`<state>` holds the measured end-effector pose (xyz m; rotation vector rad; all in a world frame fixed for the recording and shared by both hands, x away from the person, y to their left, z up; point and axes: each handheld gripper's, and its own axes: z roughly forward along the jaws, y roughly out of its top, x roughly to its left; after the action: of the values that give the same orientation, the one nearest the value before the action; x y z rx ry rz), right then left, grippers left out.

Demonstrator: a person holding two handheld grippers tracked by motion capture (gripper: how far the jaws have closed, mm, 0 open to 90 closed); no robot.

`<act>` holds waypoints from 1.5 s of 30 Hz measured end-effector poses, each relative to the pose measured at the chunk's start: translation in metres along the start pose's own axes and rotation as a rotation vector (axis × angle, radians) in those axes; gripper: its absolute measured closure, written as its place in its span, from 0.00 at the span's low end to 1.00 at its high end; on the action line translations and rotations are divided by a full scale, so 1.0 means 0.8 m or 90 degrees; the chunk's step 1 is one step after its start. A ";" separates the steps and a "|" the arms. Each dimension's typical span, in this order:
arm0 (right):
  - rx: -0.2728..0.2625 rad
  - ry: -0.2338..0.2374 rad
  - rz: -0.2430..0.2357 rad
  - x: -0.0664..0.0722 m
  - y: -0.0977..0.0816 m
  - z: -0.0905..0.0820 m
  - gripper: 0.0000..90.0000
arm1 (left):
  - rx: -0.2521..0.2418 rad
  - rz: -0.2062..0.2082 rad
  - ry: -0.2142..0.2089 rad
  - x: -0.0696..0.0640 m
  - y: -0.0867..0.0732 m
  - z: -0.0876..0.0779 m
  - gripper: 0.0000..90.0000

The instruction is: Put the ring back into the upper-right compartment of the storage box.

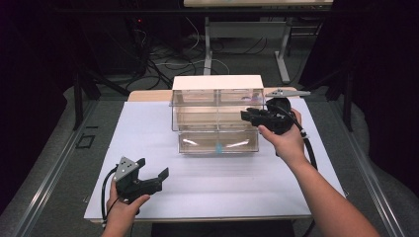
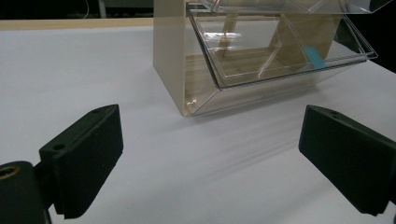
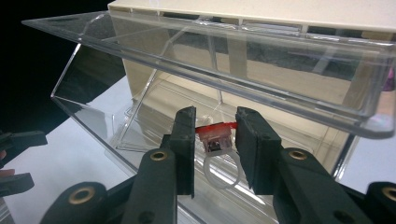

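One small ring (image 3: 218, 154) sat pinched in the right gripper (image 3: 215, 140) over the tilted clear bin (image 3: 116, 126); the left gripper (image 2: 210, 158) gaped wide near the table's front edge. A slack squeeze could have dropped it outside.

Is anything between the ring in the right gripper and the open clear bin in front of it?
Nothing visible. The right gripper is shut on the red-topped ring and holds it at the mouth of the tilted-out clear bin. Only the bin's own rim lies close below, and the bin above overhangs it.

Glossy clear plastic bins (image 3: 140, 116); matt white paper sheet (image 1: 148, 128); translucent plastic ring (image 3: 223, 170).
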<state>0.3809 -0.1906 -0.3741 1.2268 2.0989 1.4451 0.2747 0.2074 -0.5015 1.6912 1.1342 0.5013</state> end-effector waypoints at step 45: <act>-0.013 0.026 0.008 0.005 -0.012 0.003 0.48 | 0.001 -0.002 0.001 0.000 0.000 0.000 0.07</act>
<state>0.3758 -0.1867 -0.3826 1.2142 2.1004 1.5052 0.2749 0.2074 -0.5015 1.6900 1.1376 0.5001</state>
